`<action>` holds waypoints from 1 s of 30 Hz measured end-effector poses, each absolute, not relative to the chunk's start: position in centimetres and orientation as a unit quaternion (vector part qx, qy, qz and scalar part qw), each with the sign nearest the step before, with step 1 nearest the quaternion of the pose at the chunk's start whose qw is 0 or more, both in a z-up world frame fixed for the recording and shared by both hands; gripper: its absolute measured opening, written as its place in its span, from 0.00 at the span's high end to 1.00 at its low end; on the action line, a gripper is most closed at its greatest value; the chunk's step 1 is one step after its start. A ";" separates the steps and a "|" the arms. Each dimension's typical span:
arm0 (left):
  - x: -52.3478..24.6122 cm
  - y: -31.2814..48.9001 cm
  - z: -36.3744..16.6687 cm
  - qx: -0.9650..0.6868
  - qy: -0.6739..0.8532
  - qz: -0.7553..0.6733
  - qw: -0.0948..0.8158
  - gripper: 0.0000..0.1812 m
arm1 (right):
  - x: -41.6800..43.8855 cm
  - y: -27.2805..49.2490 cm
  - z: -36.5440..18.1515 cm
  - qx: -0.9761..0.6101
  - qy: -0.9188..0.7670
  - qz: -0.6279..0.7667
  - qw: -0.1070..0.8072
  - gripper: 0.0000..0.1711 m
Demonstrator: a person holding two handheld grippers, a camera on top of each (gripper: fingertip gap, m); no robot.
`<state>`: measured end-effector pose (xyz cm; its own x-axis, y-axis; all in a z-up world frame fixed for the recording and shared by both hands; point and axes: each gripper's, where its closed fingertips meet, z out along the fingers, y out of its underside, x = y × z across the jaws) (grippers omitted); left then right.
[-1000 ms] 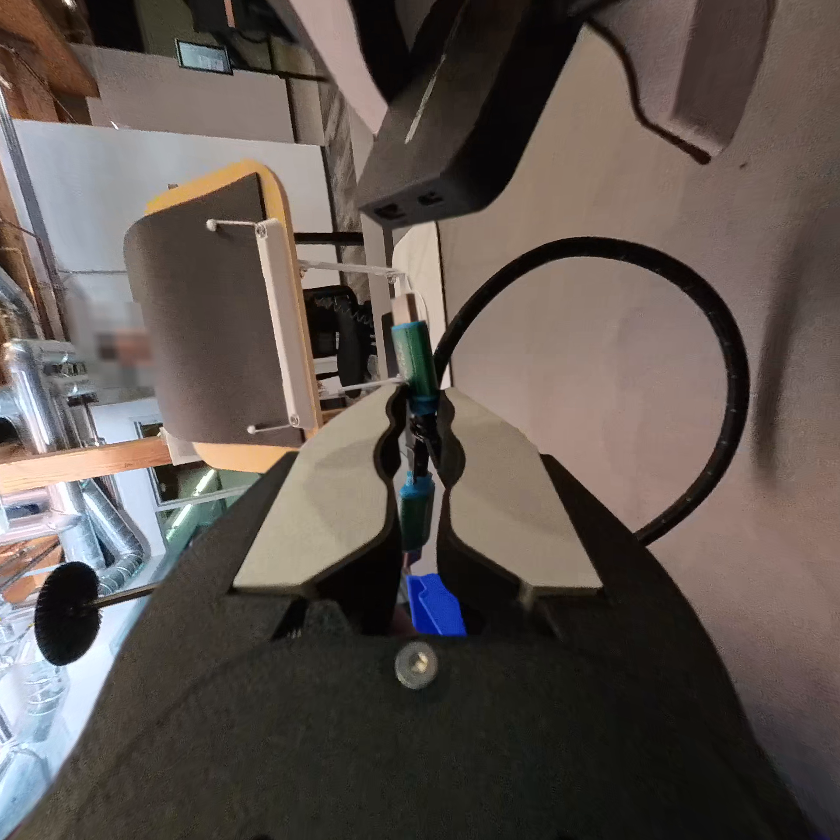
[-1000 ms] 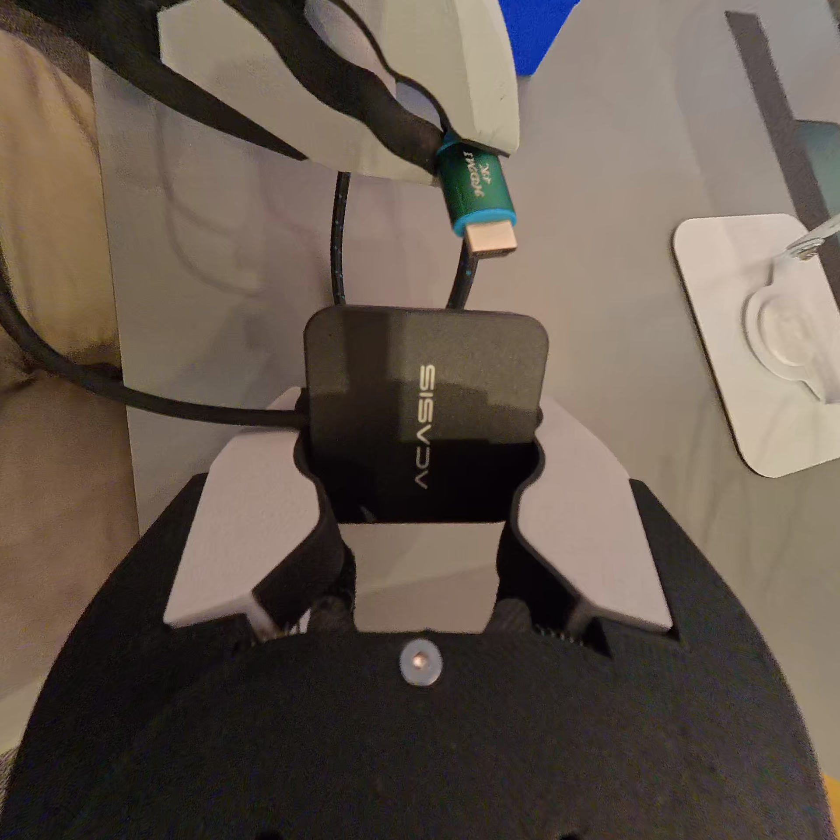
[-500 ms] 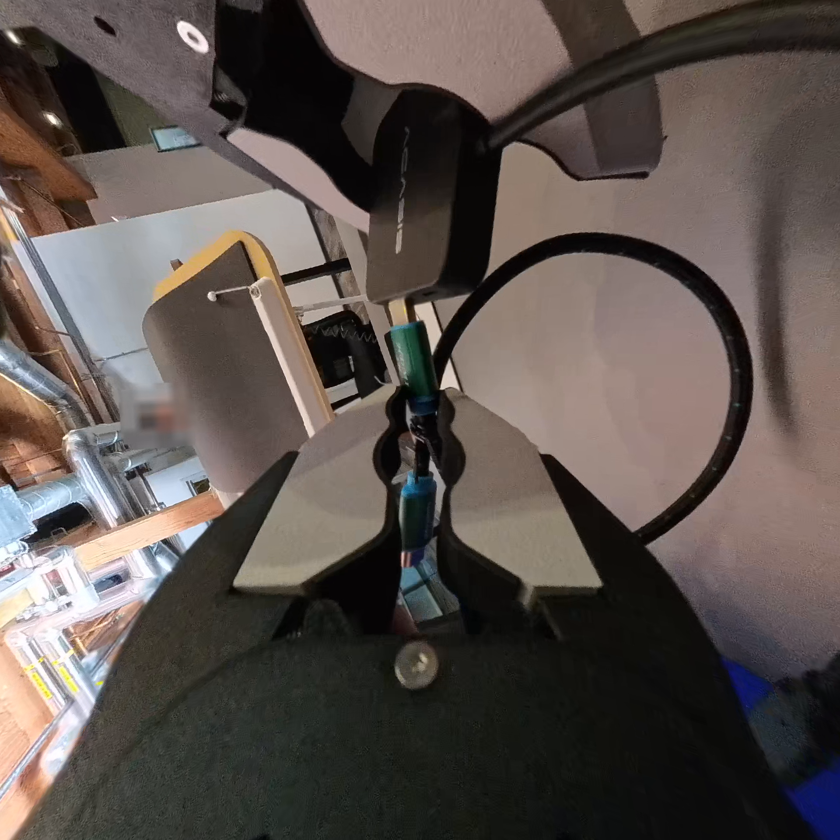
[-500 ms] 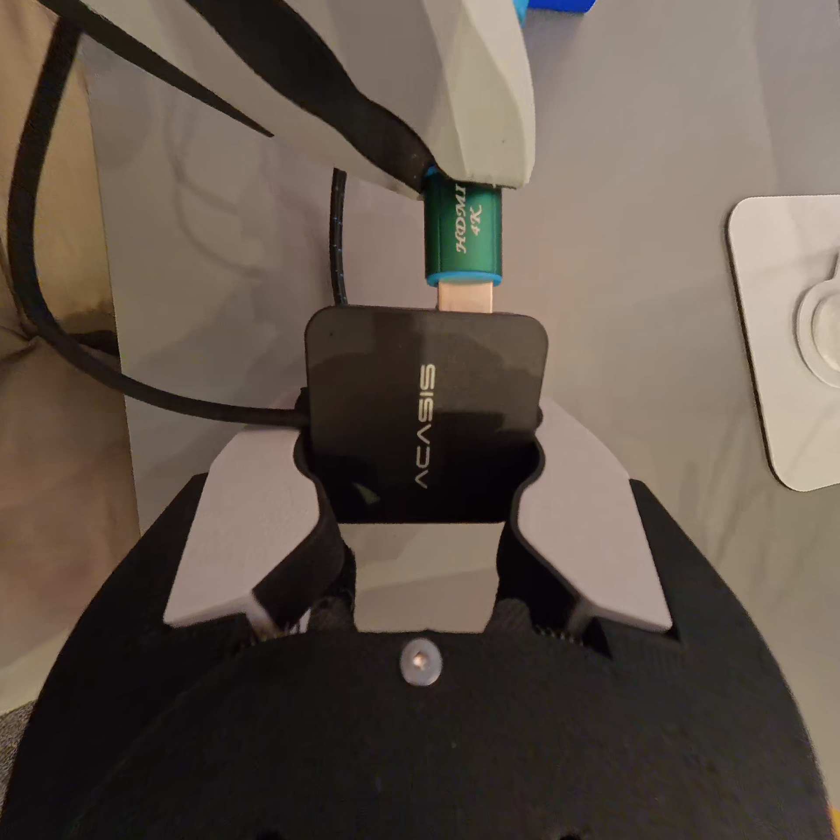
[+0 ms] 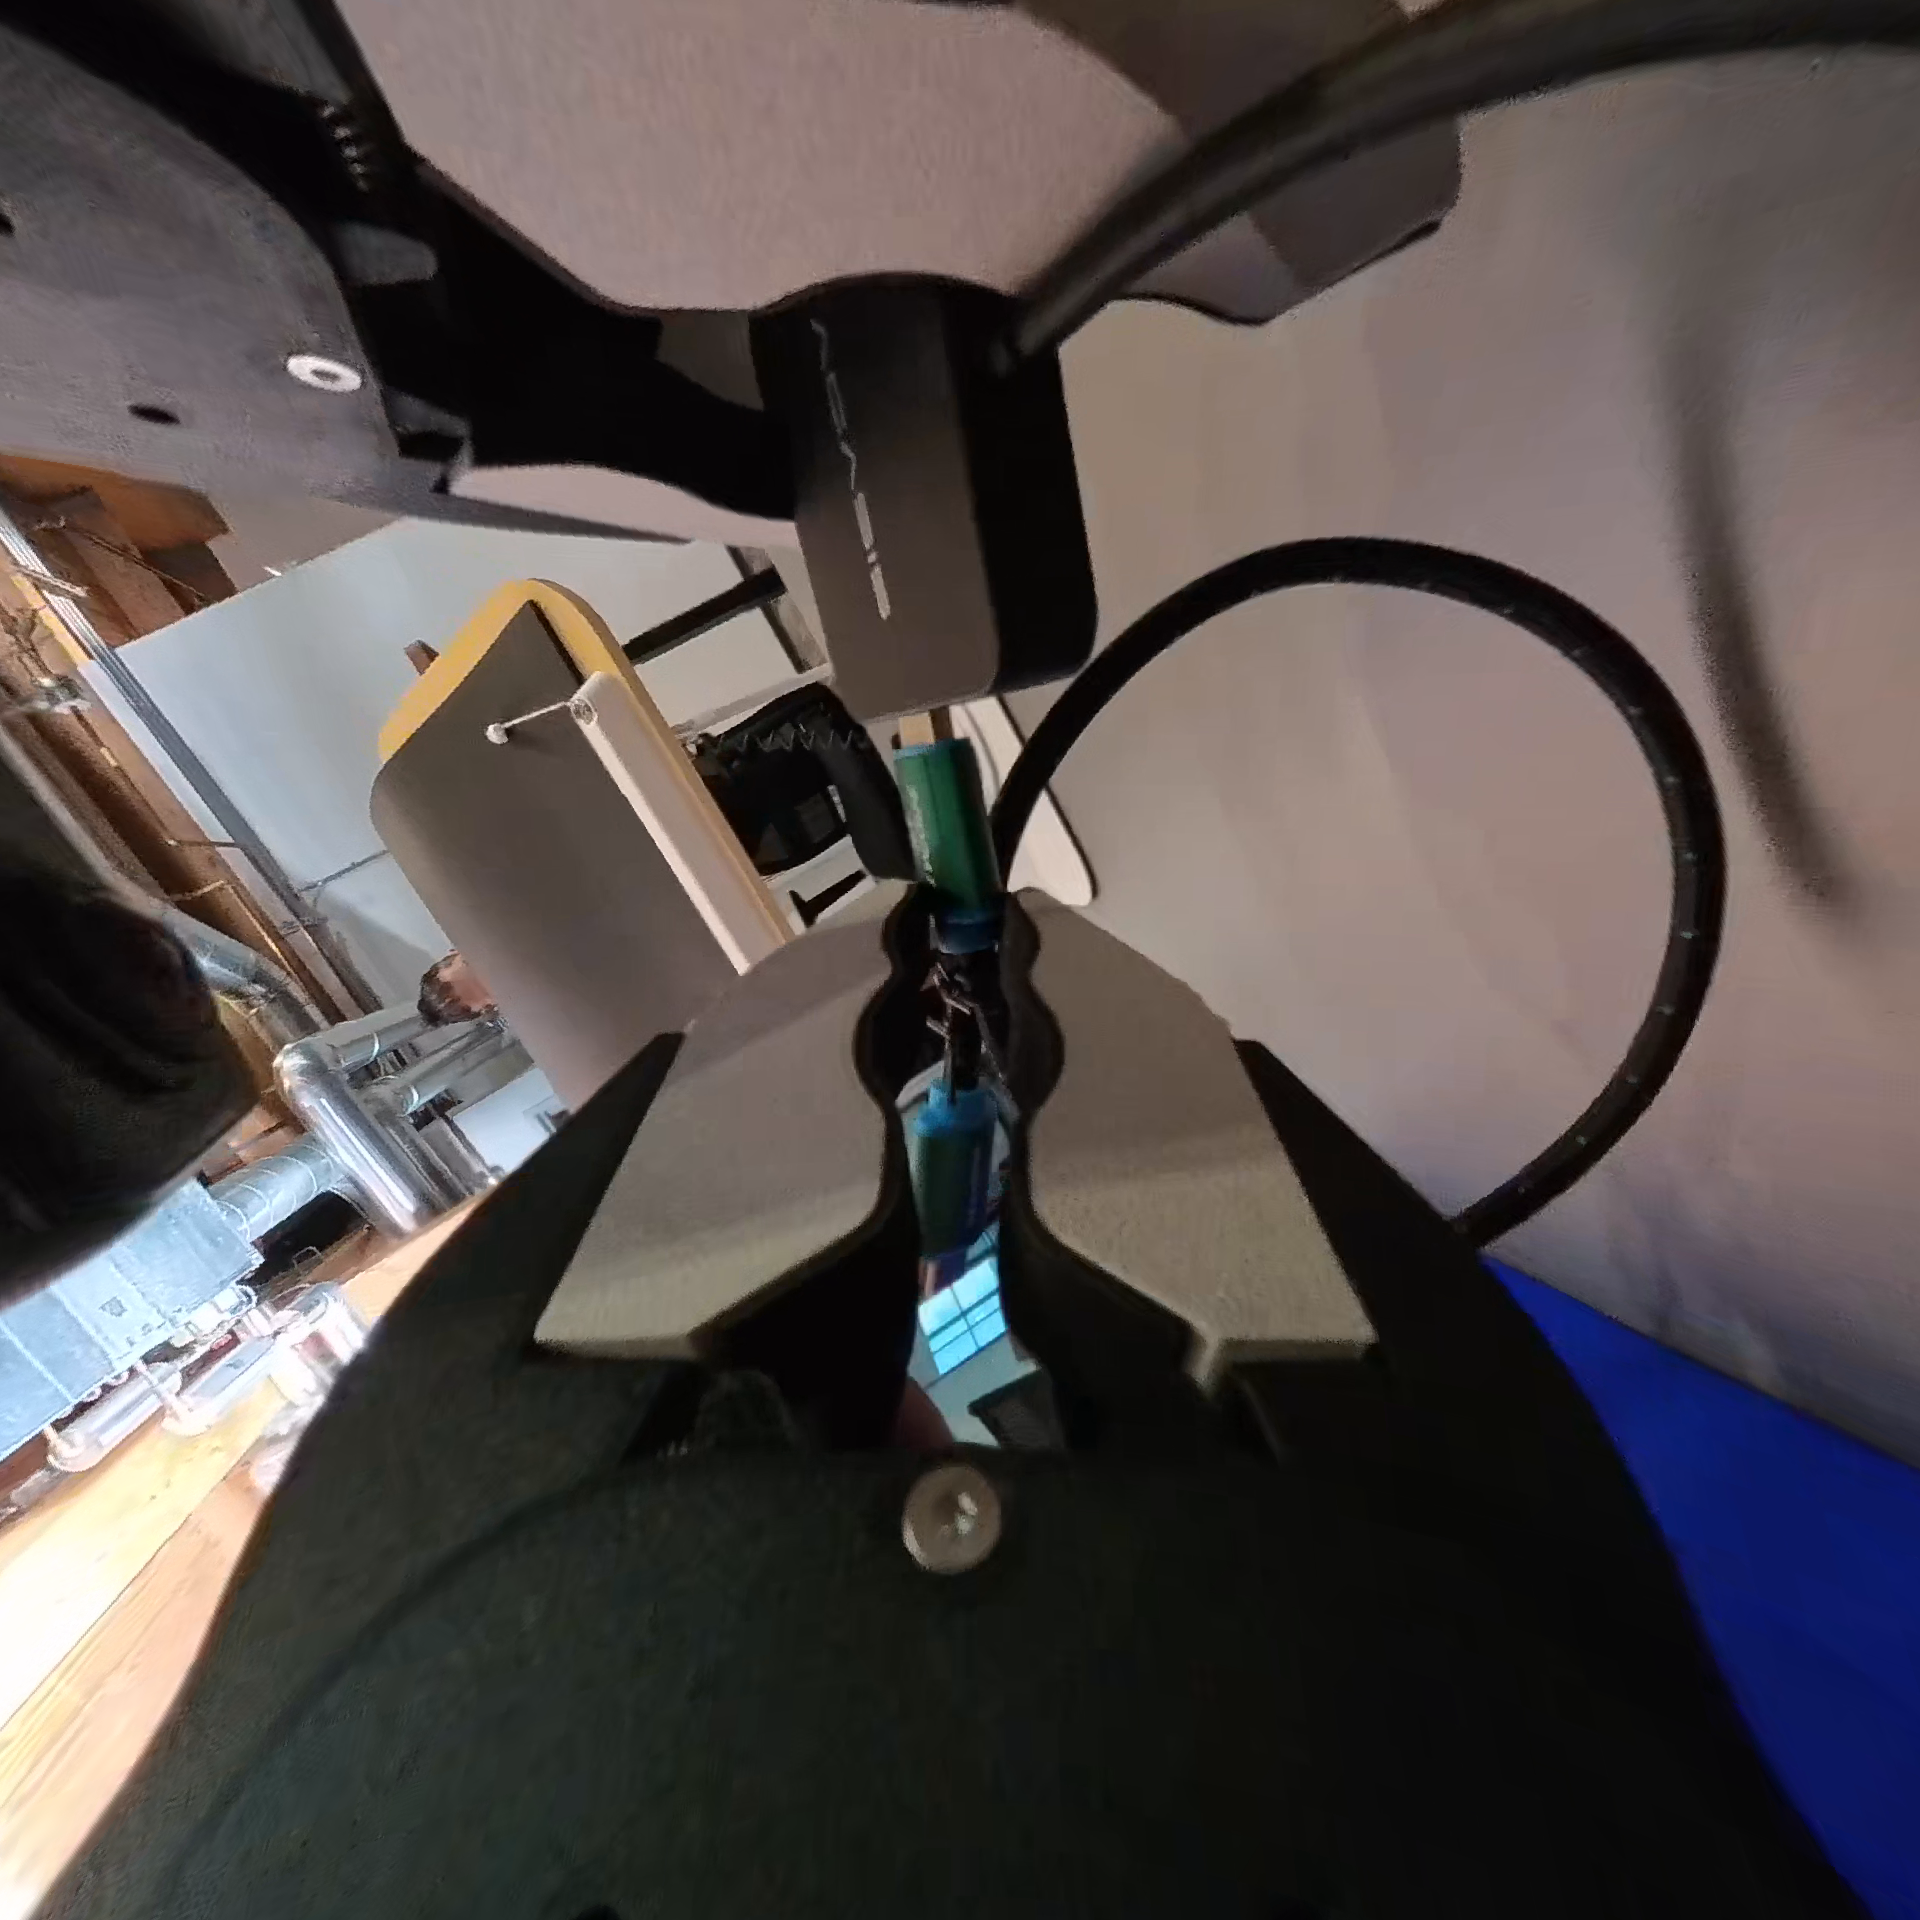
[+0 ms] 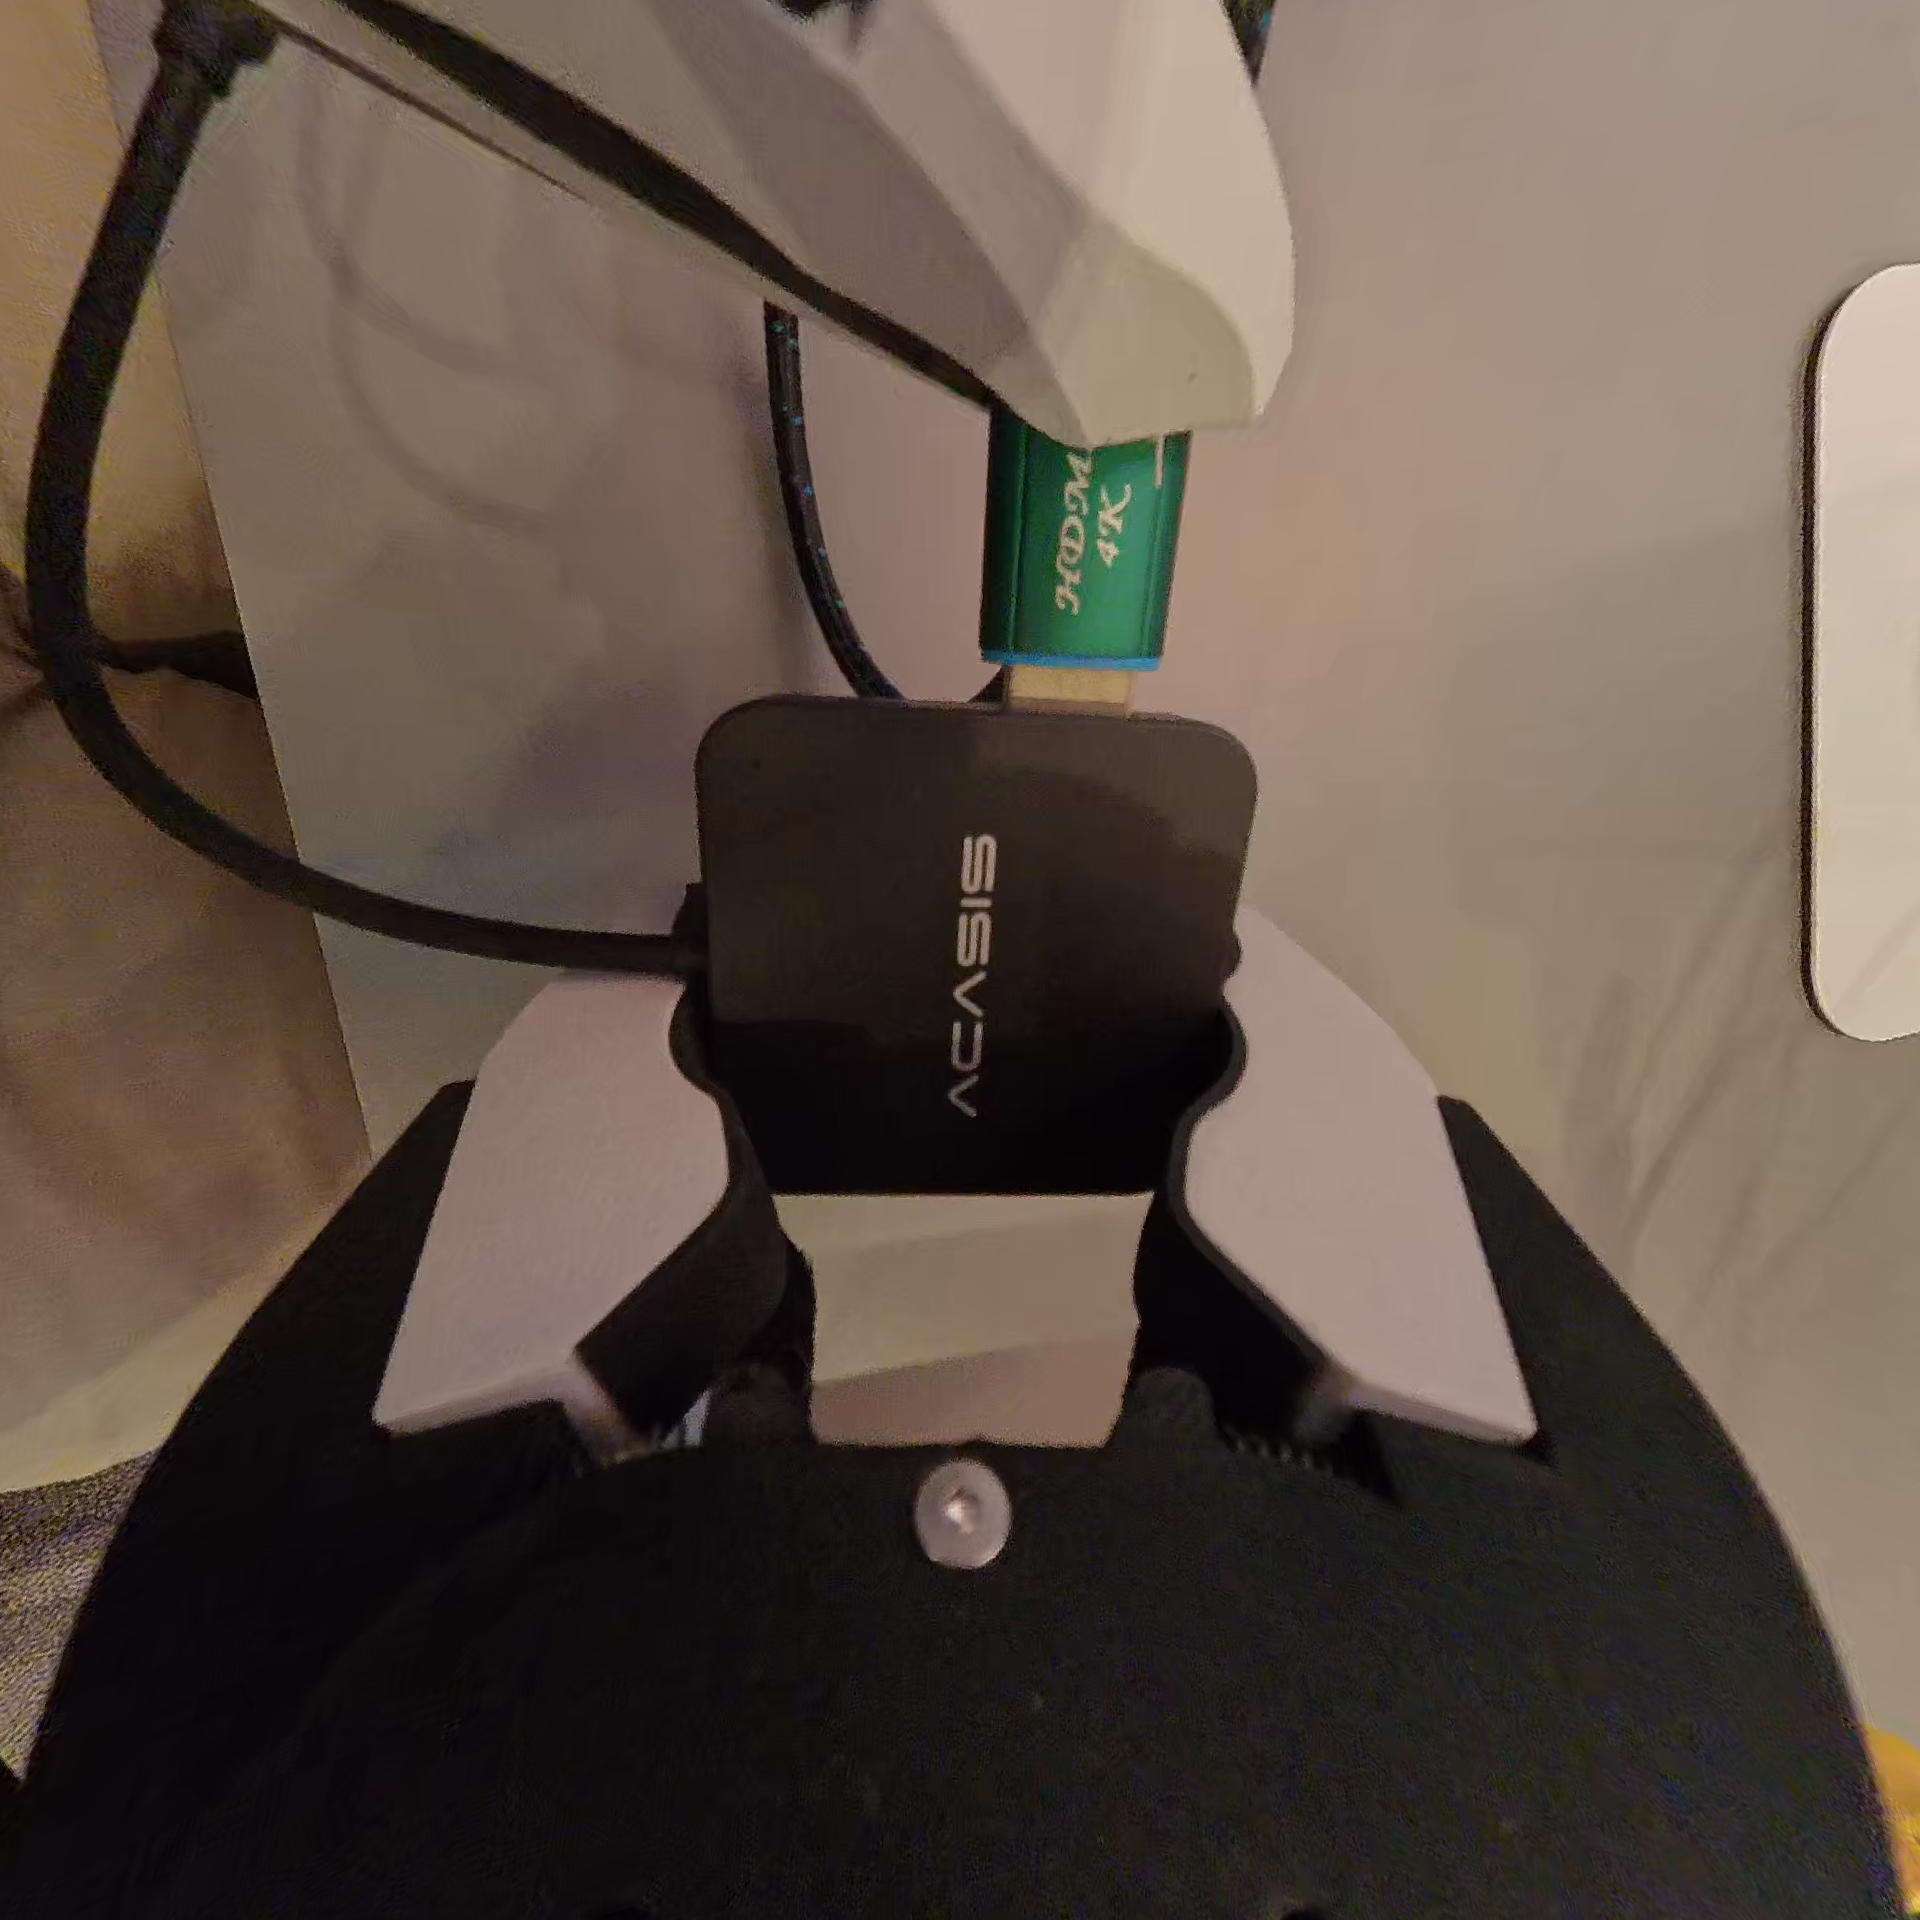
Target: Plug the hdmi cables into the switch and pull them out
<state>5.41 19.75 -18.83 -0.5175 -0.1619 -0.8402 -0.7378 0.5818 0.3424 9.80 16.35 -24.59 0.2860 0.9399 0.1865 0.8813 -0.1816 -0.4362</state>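
My right gripper (image 6: 961, 997) is shut on the black HDMI switch (image 6: 971, 883), holding it by its two sides above the grey table. The switch also shows in the left wrist view (image 5: 935, 520). My left gripper (image 5: 961, 925) is shut on a green HDMI plug (image 5: 940, 821) with blue trim, gripped at its cable end. In the right wrist view the plug (image 6: 1086, 551) sticks out of the left gripper's pale fingers (image 6: 1091, 260). Its gold tip (image 6: 1070, 688) meets the switch's far edge at the right port, with part of the metal still showing. A second green plug (image 5: 951, 1174) hangs between the left fingers.
A black braided cable (image 5: 1621, 883) loops over the grey table (image 6: 1507, 623). Another black cable (image 6: 125, 623) leaves the switch's left side. A white plate (image 6: 1870, 665) lies at the right. A chair (image 5: 540, 831) and a blue object (image 5: 1714, 1507) show in the left wrist view. My hands' fingertips stand some 8 cm from each other. My right gripper's tips are some 25 cm from the white plate (image 6: 1870, 665).
The left gripper brought the green plug from above and right of the switch down to its far edge. The gold tip has entered the right port. The right gripper kept its hold on the switch.
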 end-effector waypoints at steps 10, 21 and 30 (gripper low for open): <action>5.5 19.4 -18.6 -0.305 0.783 0.337 0.425 0.94 | 9.2 16.1 -24.3 -0.766 -0.596 0.064 0.232 0.50; 3.4 19.9 -12.4 -0.392 0.723 0.268 0.501 0.87 | 9.3 16.7 -20.7 -0.768 -0.567 0.066 0.291 0.50; -3.8 23.2 -5.9 -0.508 0.587 0.242 0.582 0.85 | 20.4 20.3 -13.0 -0.819 -0.407 0.026 0.405 0.50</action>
<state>-3.75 23.15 -5.90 0.1931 -0.3146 -0.9294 -0.8784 0.3666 -0.3066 20.44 20.25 -13.04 0.6681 0.6866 0.2867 0.6446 -0.3417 -0.6840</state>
